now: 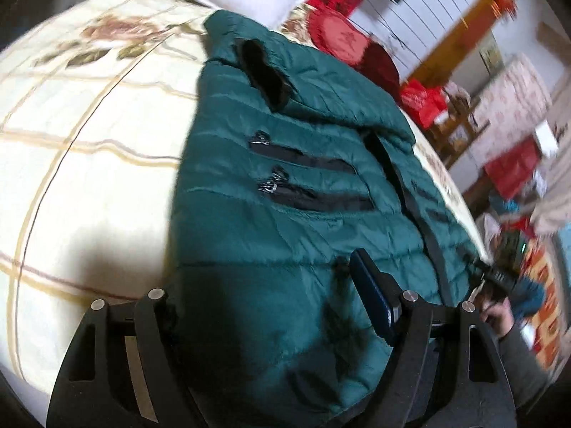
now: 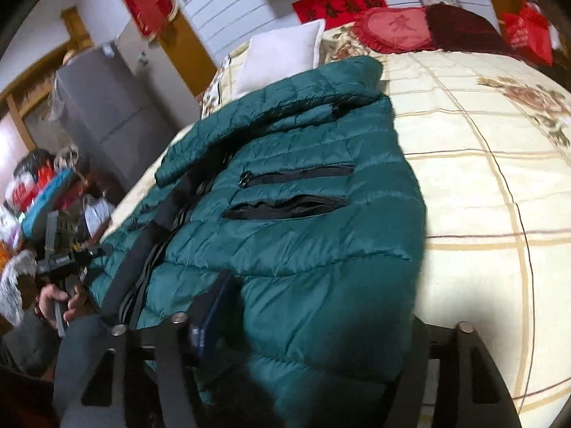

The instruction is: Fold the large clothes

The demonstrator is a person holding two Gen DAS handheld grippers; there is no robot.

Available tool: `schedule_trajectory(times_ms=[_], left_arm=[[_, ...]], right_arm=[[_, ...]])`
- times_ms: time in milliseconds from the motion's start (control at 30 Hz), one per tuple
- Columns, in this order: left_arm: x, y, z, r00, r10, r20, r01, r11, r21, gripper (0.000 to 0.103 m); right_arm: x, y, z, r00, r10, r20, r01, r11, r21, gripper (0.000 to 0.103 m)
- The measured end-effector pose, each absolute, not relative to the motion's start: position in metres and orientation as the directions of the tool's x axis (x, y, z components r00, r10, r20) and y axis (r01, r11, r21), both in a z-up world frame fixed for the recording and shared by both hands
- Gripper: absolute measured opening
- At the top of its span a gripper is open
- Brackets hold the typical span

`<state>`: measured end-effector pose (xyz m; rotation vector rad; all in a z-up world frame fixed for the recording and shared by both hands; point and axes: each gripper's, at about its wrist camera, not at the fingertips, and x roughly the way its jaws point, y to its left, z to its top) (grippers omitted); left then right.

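A dark green puffer jacket (image 1: 303, 185) lies on the bed, front up, with two black zip pockets on each side and its sleeves folded across the chest. My left gripper (image 1: 264, 306) holds the jacket's near hem; fabric fills the gap between its fingers, and only the blue-padded right finger (image 1: 371, 292) shows. In the right wrist view the jacket (image 2: 303, 214) bunches between my right gripper (image 2: 314, 324) fingers at the hem; the blue-padded left finger (image 2: 210, 306) shows. Each view shows the other gripper at its edge, held in a hand.
The bed has a cream checked floral quilt (image 1: 89, 149). A white pillow (image 2: 282, 53) and red cushions (image 2: 396, 28) lie at the head. Cluttered furniture and red bags (image 1: 424, 100) stand beside the bed.
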<state>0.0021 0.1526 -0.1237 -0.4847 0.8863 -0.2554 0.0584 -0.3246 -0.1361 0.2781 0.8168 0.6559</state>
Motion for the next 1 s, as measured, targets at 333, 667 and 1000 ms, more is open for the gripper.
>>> schedule_trajectory(times_ms=[333,667,1000], left_arm=[[-0.005,0.154,-0.125,0.616,-0.324,-0.718,-0.064,0.888,-0.456,0.035],[-0.013,0.168,-0.077,0.695,-0.328,-0.639,-0.052,0.864,-0.501,0.014],[-0.06,0.169,-0.033,0.712,-0.398,-0.578,0.05,0.85,-0.524,0.014]], right_arm=[[0.052,-0.335,-0.14,0.447,0.709,-0.546,-0.45,0.705,0.548,0.052],[0.038,-0.351,-0.092,0.519,0.722,-0.457,-0.427,0.682,0.593,0.017],[-0.015,-0.381,-0.057,0.538,0.771,-0.341,-0.424,0.597,0.681,0.015]])
